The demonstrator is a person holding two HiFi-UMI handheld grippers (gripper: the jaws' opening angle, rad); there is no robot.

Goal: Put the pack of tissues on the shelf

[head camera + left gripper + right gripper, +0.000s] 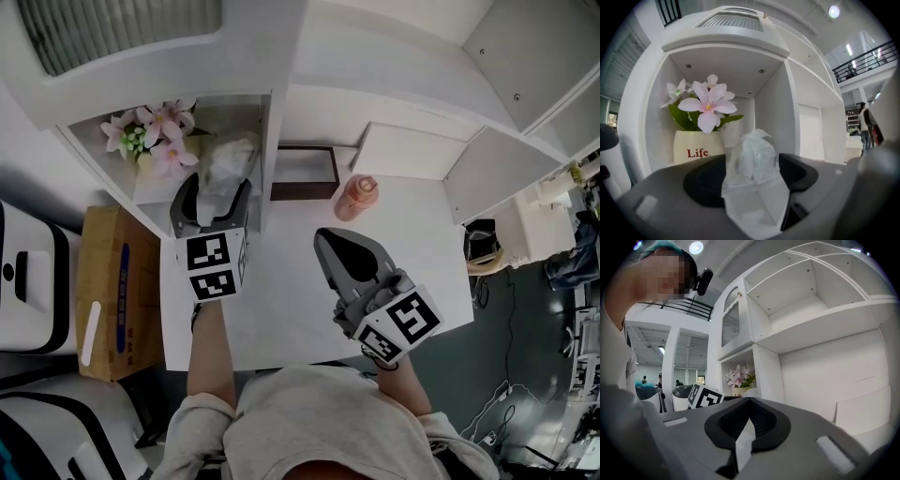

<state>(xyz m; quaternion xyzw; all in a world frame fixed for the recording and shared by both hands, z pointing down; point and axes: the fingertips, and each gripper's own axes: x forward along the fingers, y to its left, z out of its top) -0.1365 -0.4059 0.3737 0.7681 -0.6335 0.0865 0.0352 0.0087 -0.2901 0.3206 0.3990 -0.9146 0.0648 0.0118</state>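
The pack of tissues [227,161] in its clear crinkled wrap rests in the left cubby of the white shelf [267,141], beside a pot of pink flowers [155,136]. My left gripper [214,192] reaches into that cubby, its jaws spread wide on either side of the pack. In the left gripper view the tissues [752,154] stand between the dark pads [705,180] of the left gripper [752,176], with the cream "Life" pot [696,147] behind. My right gripper [326,236] hovers over the white table [291,309], shut and empty; its jaw tips meet in the right gripper view [749,401].
A pink bottle [357,197] stands on the table by the shelf's foot, next to a dark-framed opening [305,173]. A cardboard box [112,291] sits on the floor left of the table. The shelf's upper compartments [806,291] are bare.
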